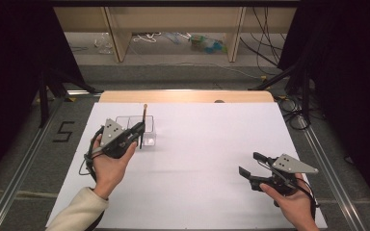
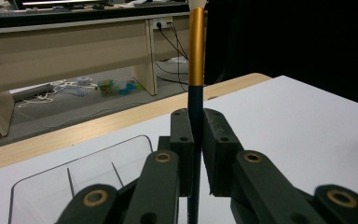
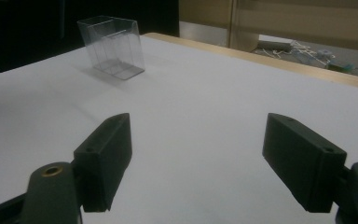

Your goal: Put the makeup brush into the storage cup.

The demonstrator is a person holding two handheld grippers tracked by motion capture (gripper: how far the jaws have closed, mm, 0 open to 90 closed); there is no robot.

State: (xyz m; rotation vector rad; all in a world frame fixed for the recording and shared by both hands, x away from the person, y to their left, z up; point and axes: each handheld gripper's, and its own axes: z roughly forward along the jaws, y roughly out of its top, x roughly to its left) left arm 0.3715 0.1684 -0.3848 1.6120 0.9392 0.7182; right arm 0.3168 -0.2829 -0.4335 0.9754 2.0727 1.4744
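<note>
A thin brush [image 1: 145, 111] with a dark handle, a gold ferrule and a pale tip stands upright, and my left gripper [image 1: 141, 130] is shut on its handle. In the left gripper view the brush [image 2: 196, 51] rises between the two closed pads of the left gripper [image 2: 196, 140]. Just below and beyond it sits a clear plastic box [image 1: 150, 138] with dividers, also seen in the left gripper view [image 2: 74, 179] and far off in the right gripper view [image 3: 113, 46]. My right gripper [image 1: 250, 163] rests at the near right with its jaws wide apart and nothing between them [image 3: 196, 161].
A white sheet [image 1: 197, 154] covers the table, with a wooden edge [image 1: 188, 96] at the far side. Beyond lie the floor, bench legs [image 1: 118, 43], cables and small clutter [image 1: 207, 43]. A "5" mark [image 1: 63, 131] is on the floor at the left.
</note>
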